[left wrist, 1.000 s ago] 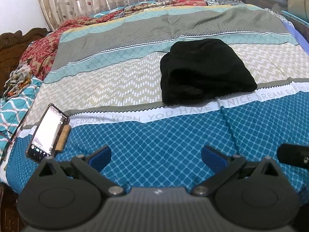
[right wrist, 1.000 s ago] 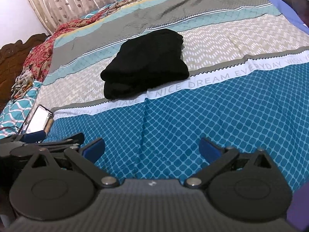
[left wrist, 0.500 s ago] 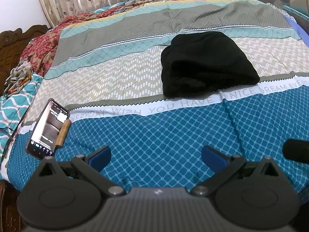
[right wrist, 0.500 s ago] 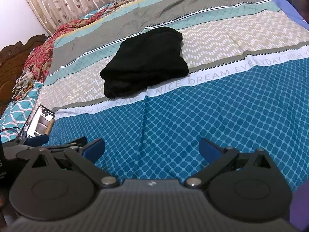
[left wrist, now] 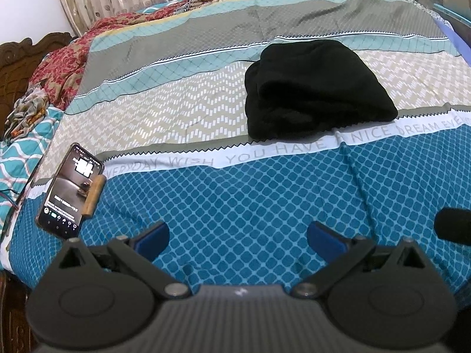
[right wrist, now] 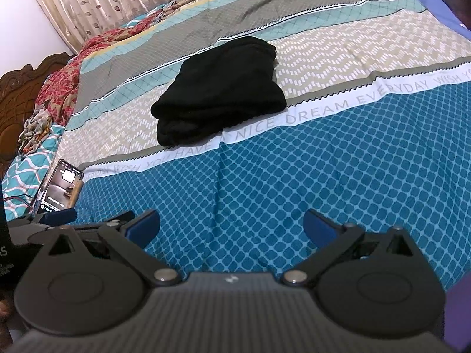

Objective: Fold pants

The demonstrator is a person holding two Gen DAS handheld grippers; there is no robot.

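Compared with a second ago, the bed [left wrist: 206, 88] sits slightly lower and nearer in the left wrist view, and the phone's screen has gone from bright to dark; the pants have not shifted. The bedsheet [right wrist: 323, 176] is a smooth printed cotton — blue lattice, a white lettered band, beige zigzag, grey and teal stripes. The pants [left wrist: 315, 88] lie on it as a soft, thick black bundle, folded into a rounded stack across the beige stripe, well ahead of both tools. The phone [left wrist: 69, 188] lies flat by the left edge. The left gripper [left wrist: 238, 236] and right gripper [right wrist: 231, 225] — blue-padded fingers spread wide — hold nothing.
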